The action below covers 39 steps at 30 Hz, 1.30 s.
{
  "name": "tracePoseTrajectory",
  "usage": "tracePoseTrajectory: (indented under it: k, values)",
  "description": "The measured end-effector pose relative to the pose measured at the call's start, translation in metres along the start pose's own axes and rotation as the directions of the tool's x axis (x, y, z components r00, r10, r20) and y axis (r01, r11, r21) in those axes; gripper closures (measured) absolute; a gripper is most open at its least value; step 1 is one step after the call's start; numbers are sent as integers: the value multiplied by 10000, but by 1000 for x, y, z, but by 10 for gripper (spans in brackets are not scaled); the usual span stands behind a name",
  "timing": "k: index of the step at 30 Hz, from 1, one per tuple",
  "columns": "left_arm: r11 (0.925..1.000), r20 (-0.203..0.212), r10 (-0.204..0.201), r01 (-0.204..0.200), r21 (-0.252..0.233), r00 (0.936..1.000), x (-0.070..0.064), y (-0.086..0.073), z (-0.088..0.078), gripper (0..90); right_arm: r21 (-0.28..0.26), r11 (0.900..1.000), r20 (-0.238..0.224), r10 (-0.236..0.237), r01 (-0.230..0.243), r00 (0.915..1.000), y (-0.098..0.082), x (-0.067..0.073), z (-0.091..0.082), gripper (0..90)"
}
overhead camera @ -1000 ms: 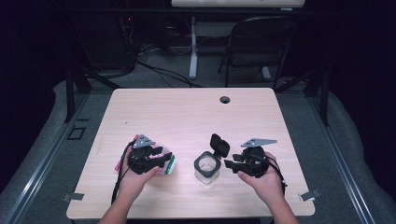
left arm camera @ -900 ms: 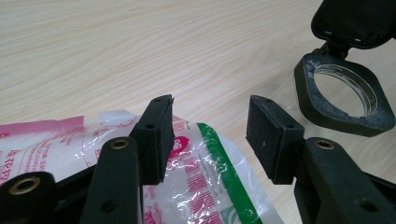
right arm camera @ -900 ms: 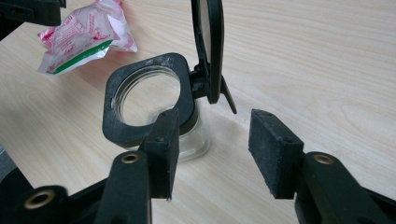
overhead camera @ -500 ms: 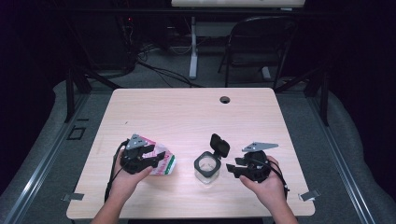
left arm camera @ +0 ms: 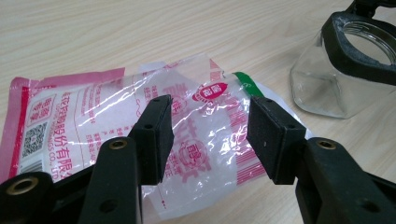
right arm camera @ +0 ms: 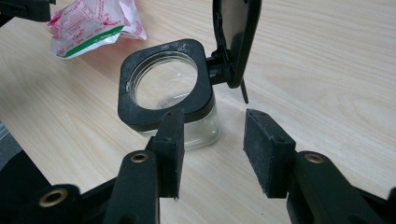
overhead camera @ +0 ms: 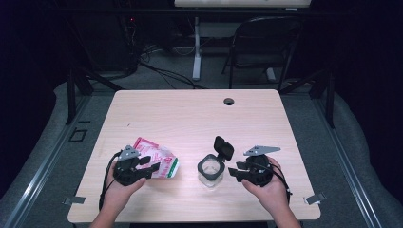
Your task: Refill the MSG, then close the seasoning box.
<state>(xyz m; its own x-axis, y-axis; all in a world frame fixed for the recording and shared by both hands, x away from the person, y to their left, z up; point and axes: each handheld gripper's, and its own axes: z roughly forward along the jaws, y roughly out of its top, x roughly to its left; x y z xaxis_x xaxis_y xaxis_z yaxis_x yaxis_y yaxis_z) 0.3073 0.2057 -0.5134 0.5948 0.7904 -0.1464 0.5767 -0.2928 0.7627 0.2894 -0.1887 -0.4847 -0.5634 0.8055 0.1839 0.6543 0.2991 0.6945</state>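
- Lying flat on the wooden table (overhead camera: 190, 114), a clear plastic packet (left arm camera: 116, 116) with red and pink print and a green edge sits just ahead of the left gripper (left arm camera: 210, 128).
- Its jaws stand apart and have just been closing a little; the packet shows through the gap beyond them, and neither pad presses on it, so the left gripper grasps nothing.
- From above, the left gripper (overhead camera: 142, 167) sits at the packet's (overhead camera: 161, 159) near left edge, with the person's left hand (overhead camera: 119, 187) wrapped around its body.
- Beyond and to the right of the left gripper's jaws stands a square glass jar (left arm camera: 343, 79) with a black collar, apart from the packet.
- The right gripper (right arm camera: 212, 149) points at that jar (right arm camera: 170, 95), whose hinged black lid (right arm camera: 236, 37) stands open and upright at the far side.
- Its jaws are apart and have just been closing; they stop just short of the jar, with bare table between them, so nothing is grasped.
- In the high view the jar (overhead camera: 210, 170) stands just left of the right gripper (overhead camera: 236, 172), between the two grippers.
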Motion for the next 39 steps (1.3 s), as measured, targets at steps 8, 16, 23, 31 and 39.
tracePoseTrajectory:
  k: [8, 16, 23, 31, 39]
  values:
    - [10000, -58, 89, -89, -34, 9999, -7, -4, 1, 449, 171, 9998, -156, 108, -105, 9998, 1, 3, 5, 560]
    - [9986, 126, 509, -511, 161, 9986, -21, -6, 13, 396, 83, 9999, -176, 125, -124, 9998, 1, 2, 7, 549]
    - [9954, 265, 943, -947, 149, 9952, -39, -3, 20, 368, -7, 9999, -157, 108, -108, 9998, 1, 1, 6, 537]
    - [9845, 61, 1698, -1699, 444, 9855, -56, -5, 29, 353, -14, 9999, -160, 109, -109, 9998, 1, 1, 5, 530]
    - [9668, -883, 2429, -2338, 1028, 9660, -56, -13, 42, 358, -46, 9999, -141, 91, -92, 9999, 1, 1, 6, 521]
